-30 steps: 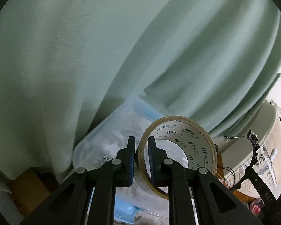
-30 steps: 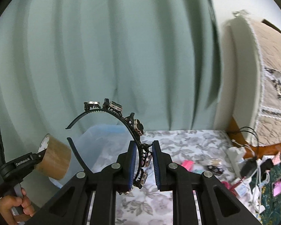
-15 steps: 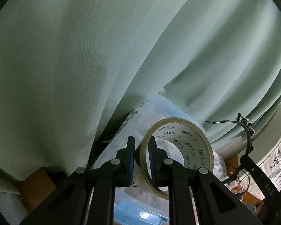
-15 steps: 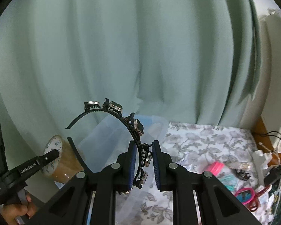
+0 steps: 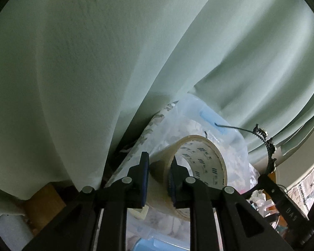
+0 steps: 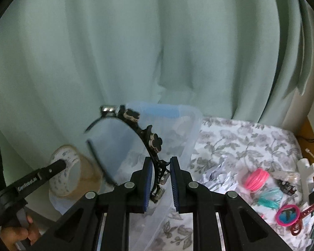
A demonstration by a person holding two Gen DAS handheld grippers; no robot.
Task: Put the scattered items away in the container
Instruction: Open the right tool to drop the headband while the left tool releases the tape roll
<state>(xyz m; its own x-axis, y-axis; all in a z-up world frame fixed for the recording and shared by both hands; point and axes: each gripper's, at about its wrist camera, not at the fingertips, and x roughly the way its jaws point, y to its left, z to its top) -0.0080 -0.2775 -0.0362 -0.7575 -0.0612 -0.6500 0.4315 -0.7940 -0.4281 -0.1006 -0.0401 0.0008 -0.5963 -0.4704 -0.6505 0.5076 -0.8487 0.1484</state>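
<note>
left hand-held gripper (image 5: 158,179) opening, right hand-held gripper (image 6: 160,183) clamped

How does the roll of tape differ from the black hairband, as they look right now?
The tape roll is a thick, closed beige ring with a printed core; the hairband is a thin, open black arc studded with flower-shaped ornaments. The tape roll is gripped through its wall, one finger inside the ring; the hairband is pinched across its narrow band. Both are held up near the clear plastic container.
</note>
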